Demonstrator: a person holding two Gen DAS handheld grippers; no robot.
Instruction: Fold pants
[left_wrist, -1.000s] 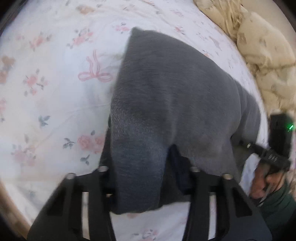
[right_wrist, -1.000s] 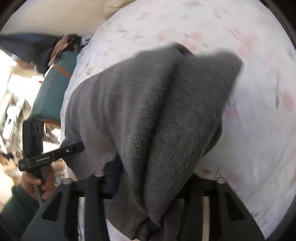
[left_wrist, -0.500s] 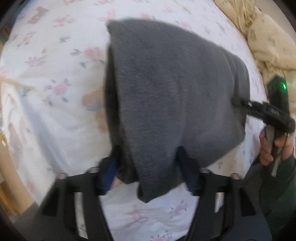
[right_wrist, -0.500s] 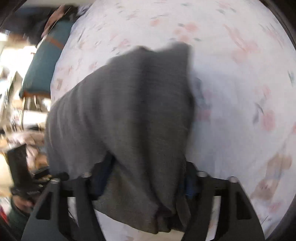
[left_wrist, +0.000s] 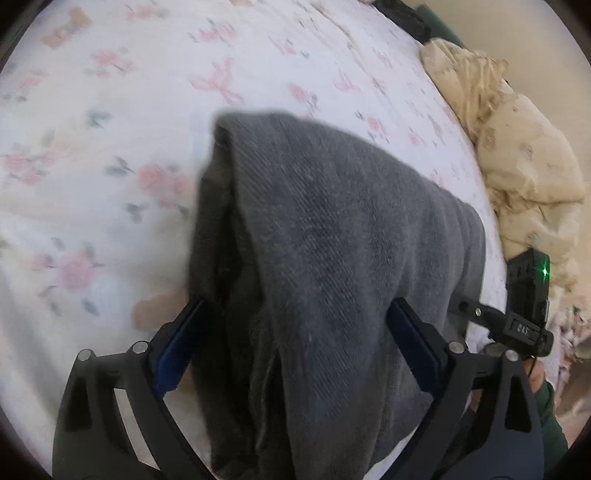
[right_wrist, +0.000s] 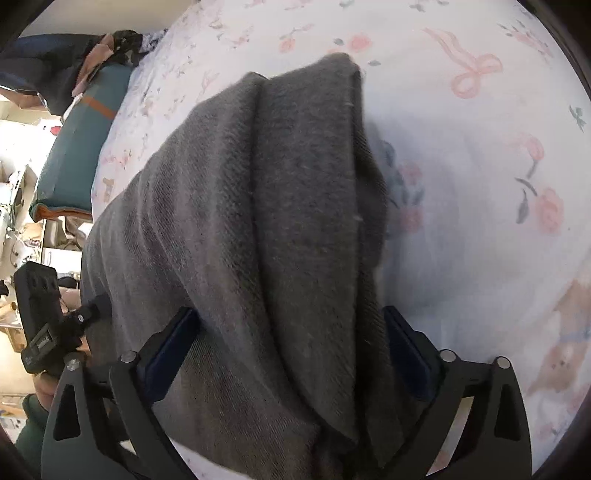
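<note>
Pants (left_wrist: 332, 266): grey, folded into a thick bundle on the floral bed sheet (left_wrist: 110, 147), long axis running side to side between your two tongs, folded edge pointing away from you. Both hands pitched steeply down at the near edge. Left tongs (left_wrist: 295, 332) opening, pads wide, fabric between but no squeeze. Right tongs (right_wrist: 291, 332) same: opening, cloth draped between the fingers, released. Cream duvet (left_wrist: 524, 155) bunched at far right.
</note>
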